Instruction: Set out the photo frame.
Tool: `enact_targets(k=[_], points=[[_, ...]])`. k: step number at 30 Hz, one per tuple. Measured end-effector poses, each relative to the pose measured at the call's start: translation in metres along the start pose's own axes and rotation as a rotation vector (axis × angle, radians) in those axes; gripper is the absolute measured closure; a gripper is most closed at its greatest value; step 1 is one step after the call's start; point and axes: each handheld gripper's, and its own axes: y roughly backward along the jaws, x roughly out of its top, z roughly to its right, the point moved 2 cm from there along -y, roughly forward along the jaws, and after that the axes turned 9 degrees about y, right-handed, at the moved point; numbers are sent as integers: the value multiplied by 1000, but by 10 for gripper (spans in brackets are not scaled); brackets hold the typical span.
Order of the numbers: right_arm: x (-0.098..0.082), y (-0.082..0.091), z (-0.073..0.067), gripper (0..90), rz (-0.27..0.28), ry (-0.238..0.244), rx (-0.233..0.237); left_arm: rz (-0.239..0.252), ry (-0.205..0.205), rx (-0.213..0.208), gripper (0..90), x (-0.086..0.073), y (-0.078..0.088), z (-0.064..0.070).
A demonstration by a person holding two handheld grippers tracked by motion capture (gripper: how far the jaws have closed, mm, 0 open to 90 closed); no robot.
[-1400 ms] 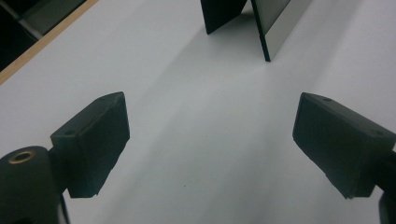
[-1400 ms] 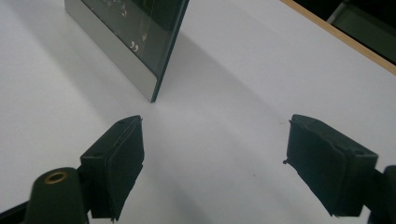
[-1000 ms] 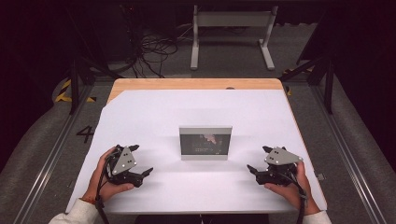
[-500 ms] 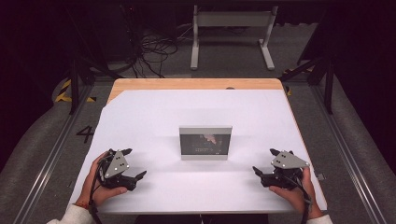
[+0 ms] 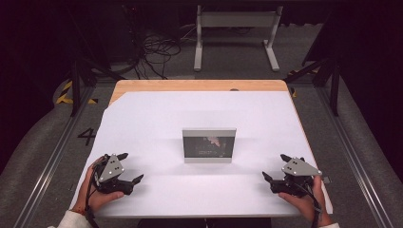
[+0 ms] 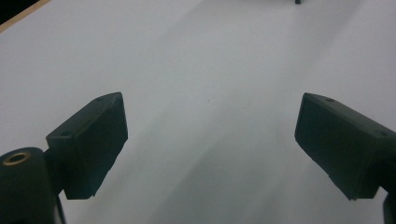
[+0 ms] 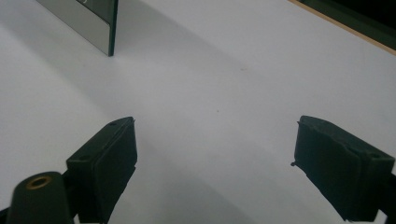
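Note:
A small grey-framed panel (image 5: 209, 145) with a dark glossy face stands upright at the middle of the white table top (image 5: 204, 114). My left gripper (image 5: 130, 167) rests near the front left corner, held by a hand, open with nothing between its fingers. In the left gripper view the left gripper (image 6: 210, 140) has its jaws wide apart over bare white surface. My right gripper (image 5: 276, 166) sits near the front right corner, also open and empty. The right gripper view shows the right gripper (image 7: 215, 158) spread wide, with the panel's corner (image 7: 88, 21) at the upper left.
A wooden strip (image 5: 199, 85) runs along the far side of the table, past the white cover. On the floor beyond are tangled cables (image 5: 152, 47) and a grey metal stand (image 5: 235, 28). Dark rails (image 5: 52, 156) flank the table.
Both grippers have drawn back a little toward the near edge and outward to the corners. They stay open. The panel has not moved.

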Motion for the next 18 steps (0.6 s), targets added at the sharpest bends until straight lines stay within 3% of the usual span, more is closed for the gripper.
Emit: enact_targets(k=[8,18], points=[[-13,11,5,101,19,-71,-18,24,75,2,92,-11,6,-7],[-24,16,2,83,17,-68,-60,46,128,-9,91,-23,22,-9]])
